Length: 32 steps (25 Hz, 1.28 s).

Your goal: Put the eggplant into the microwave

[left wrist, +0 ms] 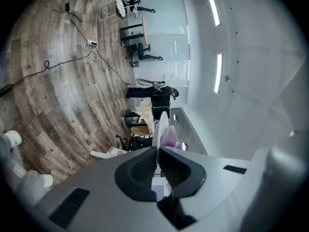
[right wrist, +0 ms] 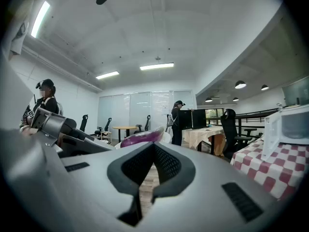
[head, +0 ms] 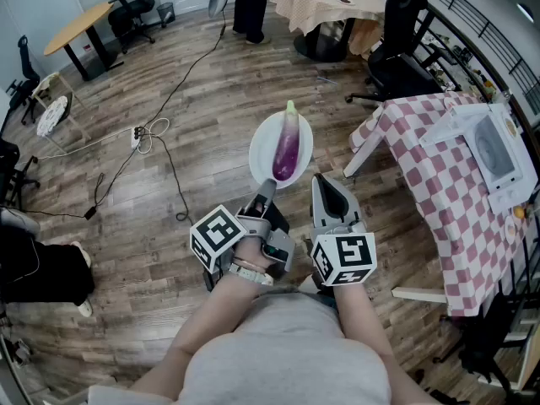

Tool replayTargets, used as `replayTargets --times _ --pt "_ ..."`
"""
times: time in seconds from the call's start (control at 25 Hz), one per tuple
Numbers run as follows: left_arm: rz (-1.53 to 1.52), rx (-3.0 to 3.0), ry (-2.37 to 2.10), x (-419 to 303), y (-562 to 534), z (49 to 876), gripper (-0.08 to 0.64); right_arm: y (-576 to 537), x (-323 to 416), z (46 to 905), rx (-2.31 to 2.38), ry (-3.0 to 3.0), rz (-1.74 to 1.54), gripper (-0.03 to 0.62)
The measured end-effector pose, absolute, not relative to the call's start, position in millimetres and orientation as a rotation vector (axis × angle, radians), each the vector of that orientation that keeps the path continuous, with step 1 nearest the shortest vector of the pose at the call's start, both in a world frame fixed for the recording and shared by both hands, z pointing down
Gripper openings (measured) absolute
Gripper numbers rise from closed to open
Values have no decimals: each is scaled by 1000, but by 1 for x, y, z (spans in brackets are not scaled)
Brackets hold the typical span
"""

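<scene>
A purple eggplant [head: 286, 148] lies on a white plate [head: 263, 142] held out over the wooden floor. My left gripper [head: 267, 186] is shut on the plate's near rim. In the left gripper view the plate [left wrist: 163, 124] runs edge-on between the jaws [left wrist: 158, 151], with the eggplant [left wrist: 170, 138] just past them. My right gripper [head: 321, 182] is beside the plate's right edge, shut with nothing in it [right wrist: 154, 148]; the eggplant [right wrist: 140, 137] shows above its jaws. The white microwave [head: 492, 152] stands on the checkered table [head: 422, 142] to the right, also in the right gripper view [right wrist: 289, 129].
A black office chair [head: 401, 66] stands just beyond the checkered table. Cables and a power strip [head: 139, 135] trail over the floor at left. A cloth-covered round table [head: 329, 7] and a standing person [head: 251, 7] are farther off. A railing [head: 489, 32] runs behind the microwave.
</scene>
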<state>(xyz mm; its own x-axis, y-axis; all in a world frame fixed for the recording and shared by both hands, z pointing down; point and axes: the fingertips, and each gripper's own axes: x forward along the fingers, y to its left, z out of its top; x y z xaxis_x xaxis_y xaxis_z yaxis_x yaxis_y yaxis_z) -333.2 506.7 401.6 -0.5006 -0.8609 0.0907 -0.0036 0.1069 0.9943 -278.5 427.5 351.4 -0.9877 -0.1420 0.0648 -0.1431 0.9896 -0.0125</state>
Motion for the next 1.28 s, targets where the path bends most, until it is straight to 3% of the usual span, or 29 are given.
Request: replayTargets --times 0.64,1.28 --pt "-1449 916 -1590 -309 464 399 17 393 -252 349 312 -3099 84 23" --pt "-1330 1013 -1463 -273 350 397 18 288 -207 343 551 -3068 98 23"
